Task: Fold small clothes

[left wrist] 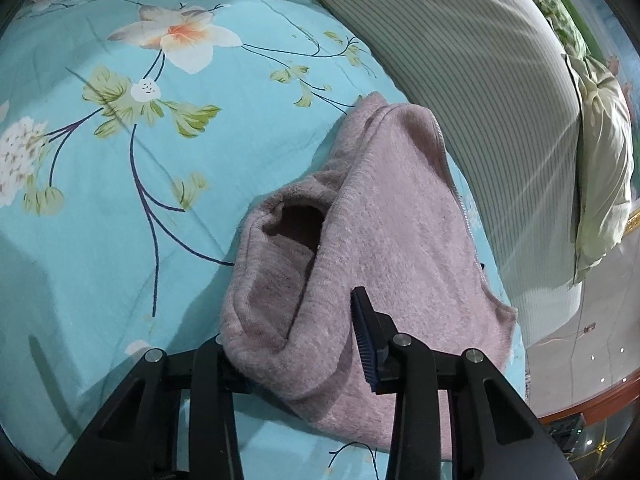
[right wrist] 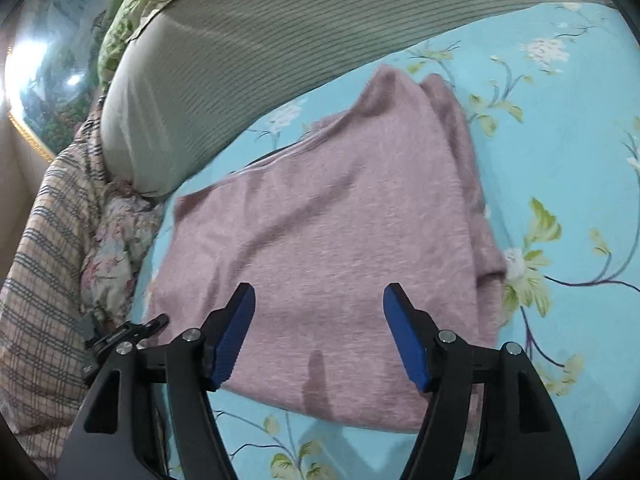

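A small pink fuzzy knit garment (left wrist: 392, 224) lies on the turquoise floral bed sheet (left wrist: 120, 200). In the left wrist view my left gripper (left wrist: 292, 328) has its jaws wide apart with a bunched fold of the garment between them; the cloth drapes over the left finger and hides its pad, and the right pad (left wrist: 366, 340) shows bare. A sleeve or neck opening (left wrist: 296, 224) gapes just ahead. In the right wrist view my right gripper (right wrist: 320, 320) is open and empty, hovering over the near edge of the same garment (right wrist: 340, 220), which lies mostly flat.
A grey striped pillow (left wrist: 480, 100) lies along the far side of the garment, also in the right wrist view (right wrist: 240, 60). A plaid blanket (right wrist: 44, 260) and floral cloth (right wrist: 116, 240) bunch at the left. The left gripper's black frame (right wrist: 120, 336) shows nearby.
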Motion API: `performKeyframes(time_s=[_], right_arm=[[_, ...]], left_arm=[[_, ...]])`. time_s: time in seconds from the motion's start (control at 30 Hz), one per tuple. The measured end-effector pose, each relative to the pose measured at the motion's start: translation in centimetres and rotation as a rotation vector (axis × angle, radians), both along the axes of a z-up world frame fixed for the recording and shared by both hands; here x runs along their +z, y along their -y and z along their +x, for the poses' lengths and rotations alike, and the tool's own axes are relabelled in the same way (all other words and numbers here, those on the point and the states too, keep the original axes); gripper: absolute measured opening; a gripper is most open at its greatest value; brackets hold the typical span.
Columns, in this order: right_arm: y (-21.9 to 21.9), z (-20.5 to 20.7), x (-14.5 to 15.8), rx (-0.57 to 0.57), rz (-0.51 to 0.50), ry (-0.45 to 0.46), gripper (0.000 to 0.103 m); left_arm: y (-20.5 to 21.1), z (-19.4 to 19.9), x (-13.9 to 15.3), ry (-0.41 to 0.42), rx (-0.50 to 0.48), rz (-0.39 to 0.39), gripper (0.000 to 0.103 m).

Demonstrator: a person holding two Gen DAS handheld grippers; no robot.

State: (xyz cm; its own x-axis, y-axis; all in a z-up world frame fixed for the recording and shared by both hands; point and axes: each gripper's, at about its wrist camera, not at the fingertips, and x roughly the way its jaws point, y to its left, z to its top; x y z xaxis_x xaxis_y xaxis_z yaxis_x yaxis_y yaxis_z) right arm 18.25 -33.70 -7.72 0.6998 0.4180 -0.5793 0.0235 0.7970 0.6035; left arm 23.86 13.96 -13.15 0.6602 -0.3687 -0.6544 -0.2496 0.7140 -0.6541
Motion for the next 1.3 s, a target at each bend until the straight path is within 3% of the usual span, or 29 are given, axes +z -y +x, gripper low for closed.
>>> performKeyframes(time_s=[0.07, 0.13, 0.3, 0.5, 0.63, 0.77, 0.93, 1.27, 1.3], right_arm=[[-0.1, 0.1, 0.1, 0.016, 0.004, 0.003, 0.068], [-0.2, 0.3, 0.1, 0.029, 0.007, 0.0, 0.068], [0.3, 0.7, 0.2, 0.031, 0.007, -0.009, 0.068], [1.7, 1.6, 1.0, 0.028, 0.051, 0.011, 0.068], [2.6, 2.6, 1.3, 0.034, 0.097, 0.02, 0.068], [2.2, 4.6, 1.3, 0.088, 0.147, 0.011, 0.069], [-0.3, 7.8, -0.1, 0.164, 0.155, -0.046, 0.069], [-5.1, 16.7, -2.8, 0.231, 0.217, -0.134, 0.069], [-5.6, 17.7, -3.0, 0.238, 0.221, -0.137, 0.059]], left_arm=[[0.3, 0.2, 0.2, 0.009, -0.019, 0.002, 0.018], [0.7, 0.2, 0.8, 0.029, -0.04, 0.015, 0.01], [3.3, -0.3, 4.3, 0.138, -0.102, 0.108, 0.008], [10.7, -0.7, 8.5, 0.267, -0.3, 0.242, 0.007], [17.4, -1.8, 8.9, 0.295, -0.468, 0.359, 0.007], [23.0, -2.8, 7.3, 0.289, -0.597, 0.475, 0.007], [24.3, -2.5, 5.4, 0.245, -0.635, 0.459, 0.007], [22.2, -3.6, 6.0, 0.268, -0.632, 0.4, 0.007], [21.7, -3.6, 6.0, 0.268, -0.633, 0.394, 0.007]])
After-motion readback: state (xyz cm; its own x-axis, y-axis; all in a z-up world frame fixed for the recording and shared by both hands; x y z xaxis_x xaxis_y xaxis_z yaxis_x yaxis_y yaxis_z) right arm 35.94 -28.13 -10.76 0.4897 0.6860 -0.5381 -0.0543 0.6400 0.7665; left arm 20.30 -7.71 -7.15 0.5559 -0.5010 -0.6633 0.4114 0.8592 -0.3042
